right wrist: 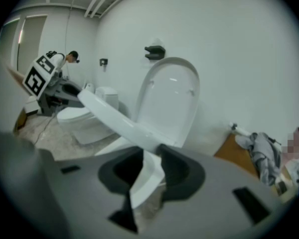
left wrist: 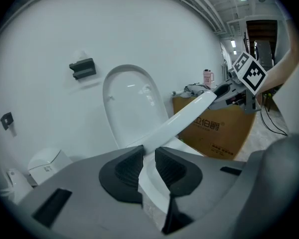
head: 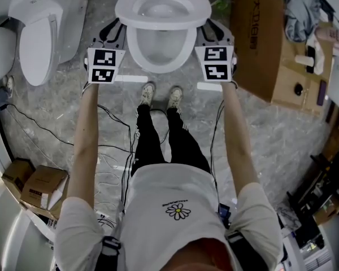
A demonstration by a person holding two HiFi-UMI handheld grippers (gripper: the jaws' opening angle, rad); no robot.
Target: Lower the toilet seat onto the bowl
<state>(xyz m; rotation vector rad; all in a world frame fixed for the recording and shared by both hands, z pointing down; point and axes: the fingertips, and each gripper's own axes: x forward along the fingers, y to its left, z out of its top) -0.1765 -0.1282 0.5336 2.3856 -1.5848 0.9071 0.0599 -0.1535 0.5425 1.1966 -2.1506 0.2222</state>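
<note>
We see the seat (left wrist: 184, 118) tilted above the bowl (head: 137, 55), below the raised lid (left wrist: 129, 103). Left of the bowl, our left gripper (left wrist: 148, 153) is clamped on its rim. Right of the bowl, our right gripper (right wrist: 150, 156) has its jaws loosely apart around the rim.

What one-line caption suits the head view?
Left gripper and right gripper flank the toilet seat, poised above the bowl.

You stood on a grey marble floor (head: 282, 134), a white wall (left wrist: 50, 29) ahead, a cardboard box (head: 260, 44) at your right.
</note>
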